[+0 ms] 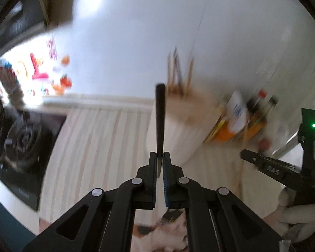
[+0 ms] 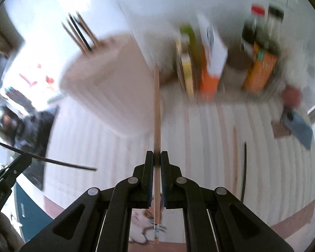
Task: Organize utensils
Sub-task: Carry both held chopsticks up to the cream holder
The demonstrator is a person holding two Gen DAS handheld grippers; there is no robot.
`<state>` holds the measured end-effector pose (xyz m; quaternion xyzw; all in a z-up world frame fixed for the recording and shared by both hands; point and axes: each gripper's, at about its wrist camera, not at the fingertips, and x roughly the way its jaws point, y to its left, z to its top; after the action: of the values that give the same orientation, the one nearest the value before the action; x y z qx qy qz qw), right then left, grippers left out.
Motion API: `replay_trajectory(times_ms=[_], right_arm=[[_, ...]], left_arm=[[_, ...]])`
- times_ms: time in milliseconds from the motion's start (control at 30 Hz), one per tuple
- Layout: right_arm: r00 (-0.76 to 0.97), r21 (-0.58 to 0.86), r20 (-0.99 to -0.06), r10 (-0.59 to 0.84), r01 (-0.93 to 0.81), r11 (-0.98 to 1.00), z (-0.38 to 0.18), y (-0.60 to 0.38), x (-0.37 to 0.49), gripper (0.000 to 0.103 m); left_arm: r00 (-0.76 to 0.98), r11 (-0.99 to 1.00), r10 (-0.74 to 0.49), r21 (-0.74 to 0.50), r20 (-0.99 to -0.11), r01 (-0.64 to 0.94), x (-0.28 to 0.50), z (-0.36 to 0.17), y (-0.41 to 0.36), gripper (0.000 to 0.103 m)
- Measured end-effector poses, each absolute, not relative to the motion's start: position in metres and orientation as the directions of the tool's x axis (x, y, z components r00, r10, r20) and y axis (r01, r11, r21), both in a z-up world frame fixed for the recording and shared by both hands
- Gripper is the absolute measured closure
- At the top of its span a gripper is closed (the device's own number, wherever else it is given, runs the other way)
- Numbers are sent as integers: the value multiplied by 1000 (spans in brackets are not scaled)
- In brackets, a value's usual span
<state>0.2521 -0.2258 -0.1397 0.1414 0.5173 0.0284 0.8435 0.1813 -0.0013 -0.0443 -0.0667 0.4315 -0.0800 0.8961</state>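
Note:
My left gripper (image 1: 159,154) is shut on a black chopstick (image 1: 160,113) that points up and forward. My right gripper (image 2: 156,153) is shut on a wooden chopstick (image 2: 156,109) that points forward. A white utensil holder (image 2: 107,79) with several chopsticks (image 2: 82,33) standing in it is ahead and left of the right gripper; it also shows blurred in the left wrist view (image 1: 178,109). Two more chopsticks, one wooden (image 2: 234,157) and one black (image 2: 244,168), lie on the striped counter (image 2: 210,147) to the right. The left gripper with its black chopstick (image 2: 58,162) shows at the left edge.
Bottles and boxes (image 2: 231,63) stand at the back by the white wall. A blue cloth (image 2: 300,126) lies at the right. A gas stove (image 1: 21,138) sits to the left. The right gripper (image 1: 273,168) shows at the right of the left wrist view. Both views are motion-blurred.

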Motion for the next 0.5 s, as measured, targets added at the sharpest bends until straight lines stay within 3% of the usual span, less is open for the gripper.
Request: replay_trajectory(times_ms=[267,500], right_arm=[[672,360,-702,234,52,932,-25,-235,311,96],[744,341,-638,200,40,939,8,-221,376,96]], left_arm=[[726,953,-291,-256,-623,162,226,43,-19,100],[766,954,-286,-242,-576,174,285,71,-29,100]])
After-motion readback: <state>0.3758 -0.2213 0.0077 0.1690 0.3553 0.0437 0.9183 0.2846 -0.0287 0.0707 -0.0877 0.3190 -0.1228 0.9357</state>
